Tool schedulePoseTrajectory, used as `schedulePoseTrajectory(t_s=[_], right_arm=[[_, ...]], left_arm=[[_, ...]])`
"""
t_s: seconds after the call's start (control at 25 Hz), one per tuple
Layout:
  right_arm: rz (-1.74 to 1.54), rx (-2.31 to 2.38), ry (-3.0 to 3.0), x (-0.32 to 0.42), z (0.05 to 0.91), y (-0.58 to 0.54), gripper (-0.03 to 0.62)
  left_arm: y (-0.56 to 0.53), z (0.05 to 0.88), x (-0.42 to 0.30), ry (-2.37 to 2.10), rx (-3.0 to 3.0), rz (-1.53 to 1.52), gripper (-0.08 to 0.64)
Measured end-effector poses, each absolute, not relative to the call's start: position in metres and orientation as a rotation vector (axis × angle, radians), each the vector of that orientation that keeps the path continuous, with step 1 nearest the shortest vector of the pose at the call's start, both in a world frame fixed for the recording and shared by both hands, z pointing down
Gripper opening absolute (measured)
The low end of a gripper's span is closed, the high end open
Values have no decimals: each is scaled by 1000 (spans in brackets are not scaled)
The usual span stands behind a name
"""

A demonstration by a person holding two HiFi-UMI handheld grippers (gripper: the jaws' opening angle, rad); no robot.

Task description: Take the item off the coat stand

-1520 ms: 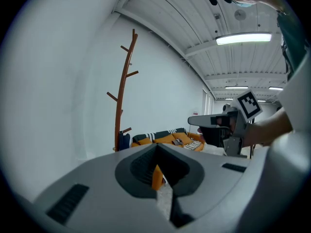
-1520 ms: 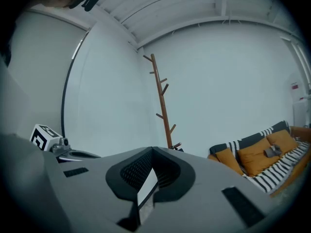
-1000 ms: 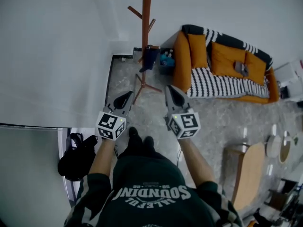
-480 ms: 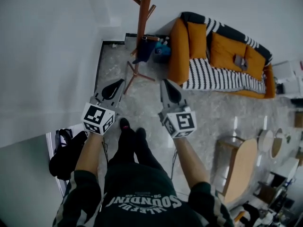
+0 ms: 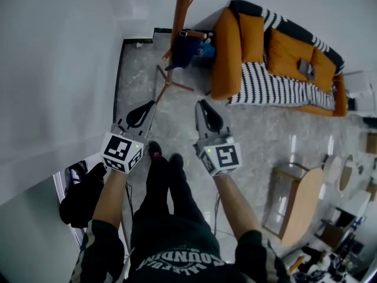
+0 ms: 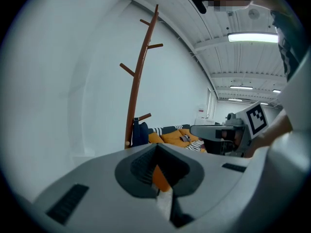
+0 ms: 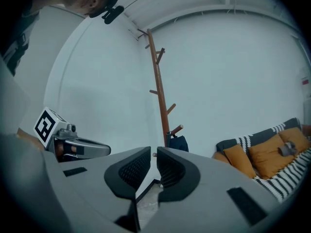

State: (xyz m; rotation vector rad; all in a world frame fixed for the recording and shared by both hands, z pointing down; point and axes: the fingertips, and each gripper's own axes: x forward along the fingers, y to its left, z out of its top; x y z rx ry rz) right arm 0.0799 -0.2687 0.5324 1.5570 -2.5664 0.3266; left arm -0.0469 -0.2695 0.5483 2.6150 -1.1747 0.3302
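The brown wooden coat stand (image 5: 182,5) rises by the white wall, its three feet (image 5: 168,86) on the grey floor. A dark blue bag (image 5: 184,50) hangs from a low peg. It also shows in the left gripper view as the bag (image 6: 139,133) beside the pole (image 6: 139,76), and in the right gripper view as the bag (image 7: 179,142) beside the pole (image 7: 157,86). My left gripper (image 5: 148,105) and right gripper (image 5: 202,106) both point toward the stand, well short of it. Both are shut and hold nothing.
An orange sofa (image 5: 227,46) with a striped throw (image 5: 277,90) stands right of the stand. A wooden table (image 5: 300,208) is at the lower right. A black bag (image 5: 82,196) lies on the floor at the left, by the white wall (image 5: 53,69). The person's legs stand between the grippers.
The person has stepped toward the coat stand, so it sits nearer the top of the head view. Both grippers stay shut and side by side.
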Motion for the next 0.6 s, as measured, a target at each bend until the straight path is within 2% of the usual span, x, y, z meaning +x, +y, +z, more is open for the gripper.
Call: schedulePoseTrajectory(t_s=[0.08, 0.16, 0.6], right_arm=[[322, 1569, -2573, 76, 540, -270, 88], [326, 1582, -2581, 73, 544, -274, 133], [377, 1575, -2510, 59, 573, -330, 199]], left_arm=[[-268, 553, -48, -1170, 2610, 334, 0], [-269, 555, -49, -1170, 2604, 336, 0], [-271, 566, -73, -1188, 2559, 356, 0]])
